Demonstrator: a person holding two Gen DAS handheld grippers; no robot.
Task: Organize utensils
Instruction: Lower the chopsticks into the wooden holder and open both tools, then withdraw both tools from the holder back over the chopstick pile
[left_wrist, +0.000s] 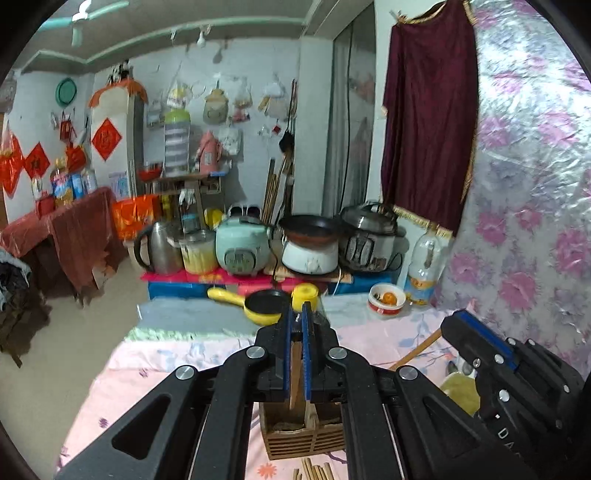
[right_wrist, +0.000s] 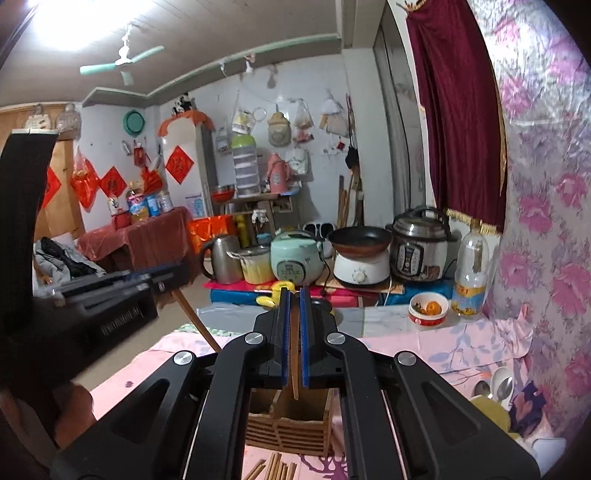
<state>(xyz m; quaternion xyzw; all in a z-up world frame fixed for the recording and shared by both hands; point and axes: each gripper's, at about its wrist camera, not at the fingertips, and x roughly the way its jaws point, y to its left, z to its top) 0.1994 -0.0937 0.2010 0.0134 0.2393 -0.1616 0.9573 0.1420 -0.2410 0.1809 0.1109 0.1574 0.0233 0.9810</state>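
We see our left gripper (left_wrist: 296, 321) pinching one wooden chopstick (left_wrist: 294, 373) between its blue pads, the stick hanging down out of the closed jaws with its lower end over the wooden holder (left_wrist: 303, 439). Our right gripper (right_wrist: 294, 306) is likewise pressed together on a chopstick (right_wrist: 294, 362), whose tip hangs just above the holder's (right_wrist: 291, 428) open compartments; we cannot tell which compartment either stick hangs over. The holder stands on the bench (left_wrist: 177, 365), which is covered with a pink flowered cloth, directly below both grippers and near the bench's near edge. More chopsticks (right_wrist: 275, 470) lie loose on the cloth just in front of the holder, at the near edge. In the left view the right gripper (left_wrist: 476, 343) shows to the right of the holder, with its stick (left_wrist: 417, 349) slanting down from it. Spoons (right_wrist: 498, 386) lie toward the right edge beside a yellow cloth (right_wrist: 491, 408). At the far edge stand a small yellow pan (left_wrist: 266, 304) and a bowl (left_wrist: 386, 298) holding an orange fruit.
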